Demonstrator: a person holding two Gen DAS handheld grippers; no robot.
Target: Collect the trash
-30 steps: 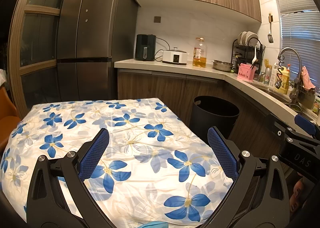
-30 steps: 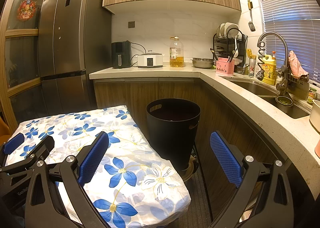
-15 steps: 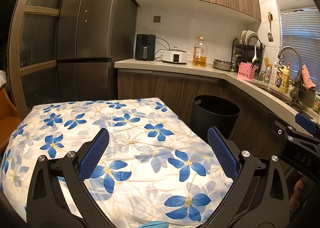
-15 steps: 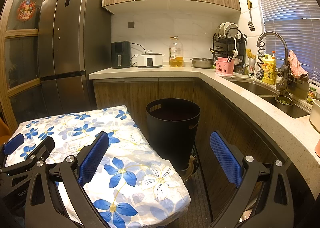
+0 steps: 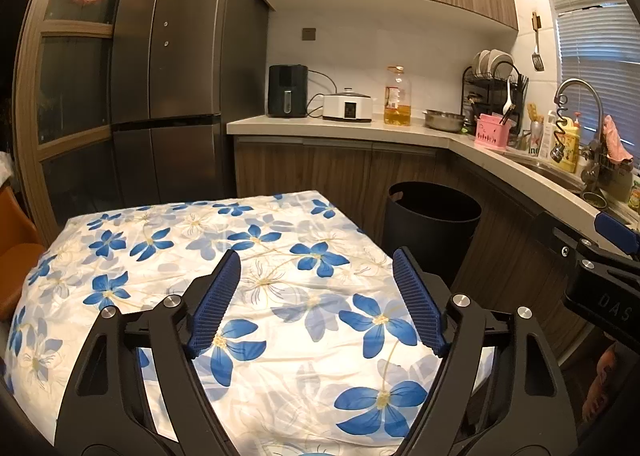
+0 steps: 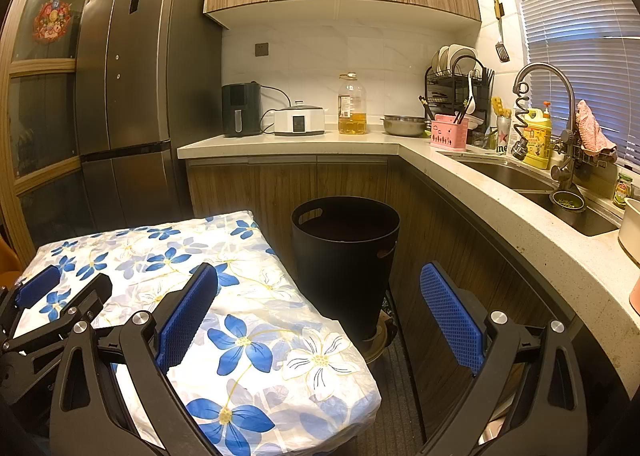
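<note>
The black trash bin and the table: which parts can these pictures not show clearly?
- Black trash bin: its bottom stays dark in the right wrist view; in the left wrist view the flowered tablecloth hides its lower part.
- Any trash: none visible on the cloth; the near edge is cut off behind the left gripper.
- Floor under the table: hidden by the cloth.

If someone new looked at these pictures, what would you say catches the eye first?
Most striking is the white tablecloth with blue flowers, filling the foreground under both open, empty hand-held grippers: the left hand-held gripper and the right hand-held gripper. Next comes the black trash bin on the floor between the table and the wooden cabinets, then the tall dark fridge at the left.
</note>
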